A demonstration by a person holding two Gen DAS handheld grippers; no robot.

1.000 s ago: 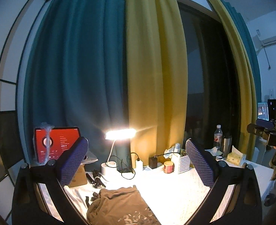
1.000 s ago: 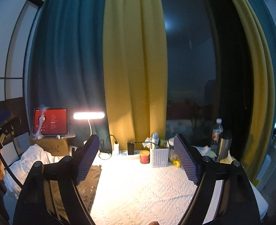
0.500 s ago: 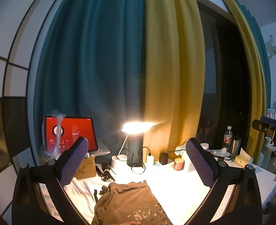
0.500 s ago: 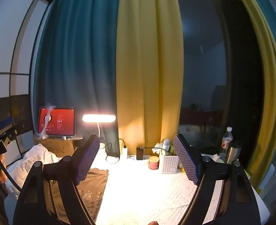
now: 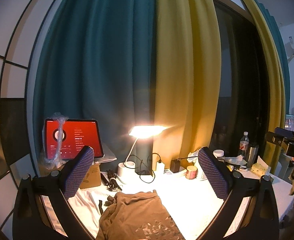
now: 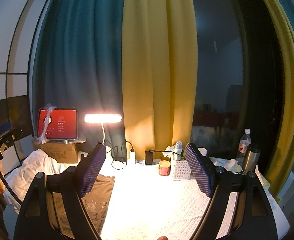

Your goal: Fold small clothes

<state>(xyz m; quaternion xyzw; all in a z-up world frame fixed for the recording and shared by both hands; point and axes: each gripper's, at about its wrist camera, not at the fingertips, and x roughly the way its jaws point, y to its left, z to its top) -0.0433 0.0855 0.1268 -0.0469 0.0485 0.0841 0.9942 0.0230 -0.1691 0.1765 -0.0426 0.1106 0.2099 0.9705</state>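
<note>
Left wrist view: the left gripper (image 5: 146, 172) has its jaws wide apart and empty; the shirt (image 5: 135, 216) lies at 6 o'clock below them, long axis toward 12.

Right wrist view: the right gripper (image 6: 145, 172), jaws likewise apart, has the shirt (image 6: 96, 198) at 8 o'clock. The left is likely nearer.

My desk backdrop: teal curtain (image 5: 99, 70) upper left, yellow curtain (image 5: 187, 70) centre, dark window (image 6: 226, 70) right, lit lamp (image 6: 102, 118) below.
</note>
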